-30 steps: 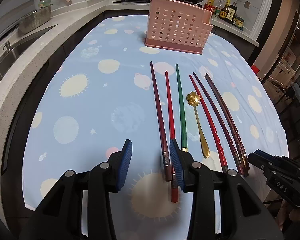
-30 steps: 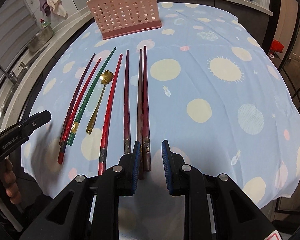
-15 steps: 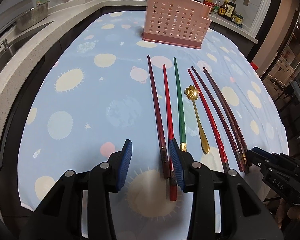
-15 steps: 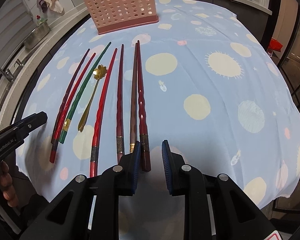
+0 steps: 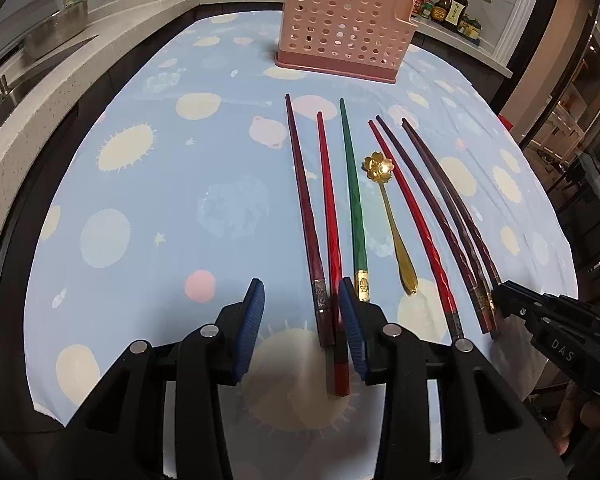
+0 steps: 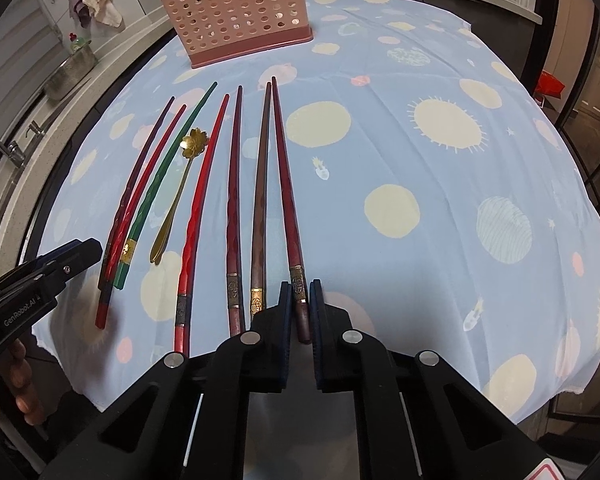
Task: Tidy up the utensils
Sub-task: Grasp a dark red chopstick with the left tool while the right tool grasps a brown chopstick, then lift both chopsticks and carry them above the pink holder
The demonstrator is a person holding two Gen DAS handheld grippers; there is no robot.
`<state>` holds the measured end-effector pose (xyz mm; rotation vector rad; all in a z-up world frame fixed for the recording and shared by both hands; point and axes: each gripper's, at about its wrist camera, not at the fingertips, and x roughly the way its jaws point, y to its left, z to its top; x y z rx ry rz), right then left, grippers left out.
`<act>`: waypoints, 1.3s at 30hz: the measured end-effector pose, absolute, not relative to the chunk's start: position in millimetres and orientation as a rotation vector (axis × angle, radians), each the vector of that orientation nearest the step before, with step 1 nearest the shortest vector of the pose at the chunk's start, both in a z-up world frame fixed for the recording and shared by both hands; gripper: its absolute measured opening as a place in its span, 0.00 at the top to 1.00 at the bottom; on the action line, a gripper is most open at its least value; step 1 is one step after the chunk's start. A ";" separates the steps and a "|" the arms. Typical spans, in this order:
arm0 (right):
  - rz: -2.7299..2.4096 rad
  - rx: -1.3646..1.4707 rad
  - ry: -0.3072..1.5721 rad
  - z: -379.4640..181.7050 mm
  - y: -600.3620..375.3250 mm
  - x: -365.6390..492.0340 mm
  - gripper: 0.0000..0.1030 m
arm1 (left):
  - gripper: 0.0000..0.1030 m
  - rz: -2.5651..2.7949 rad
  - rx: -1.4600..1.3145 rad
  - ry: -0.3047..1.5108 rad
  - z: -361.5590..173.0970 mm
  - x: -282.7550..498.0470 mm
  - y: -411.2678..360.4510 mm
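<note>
Right gripper: narrowed almost shut around the butt of the rightmost chopstick; cannot tell whether the pads actually press it. Left gripper: wide open, straddling the butts of 2 chopsticks, 1 dark red and 1 bright red, touching neither for certain.

Likely trouble on the right:
- Holds only the very end of a long stick, so could pivot and droop at the tip on lifting, or slip out if the pinch is loose
- Lies just beside the brown chopstick, tips nearly touching; could drag or roll that neighbour on the way up
- Could snag the cloth between pads and table and pull the whole row askew

Likely trouble on the left:
- Closing as placed could catch 2 sticks at once, crossed and unstable, or squeeze 1 out sideways into the green one
- Sits close to the table edge, so a nudged stick could slide off

Further on, probably a miss at the rack, well apart at the far end, if a tilted stick meets its rim.

Count, all flat on the cloth, roughly parallel, tips toward the rack:
- 7 chopsticks: 1 green, 2 bright red, 3 dark red, 1 brown
- 1 gold spoon, between the 3rd and 4th sticks from the left
- 1 pink rack, nothing seen in it
- 2 grippers
</note>
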<state>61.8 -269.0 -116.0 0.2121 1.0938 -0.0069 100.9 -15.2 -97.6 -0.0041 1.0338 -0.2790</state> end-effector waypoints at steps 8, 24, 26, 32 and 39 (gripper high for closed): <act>-0.007 0.211 1.095 -115.8 -268.7 61.8 0.92 | 0.65 -0.276 -0.012 1.059 -105.5 101.2 -12.8; -0.007 0.213 1.094 -115.6 -268.7 61.9 0.92 | 0.88 -0.251 -0.021 1.059 -110.1 106.5 -4.7; -0.007 0.213 1.092 -115.4 -268.2 61.5 0.92 | 0.92 -0.261 -0.028 1.060 -109.8 106.3 -4.4; -0.003 0.215 1.081 -113.0 -267.9 59.9 0.92 | 0.93 -0.270 -0.048 1.054 -106.0 105.7 -1.9; 0.005 0.229 1.029 -92.8 -270.1 56.0 0.93 | 0.93 -0.280 -0.075 1.001 -81.1 101.3 3.2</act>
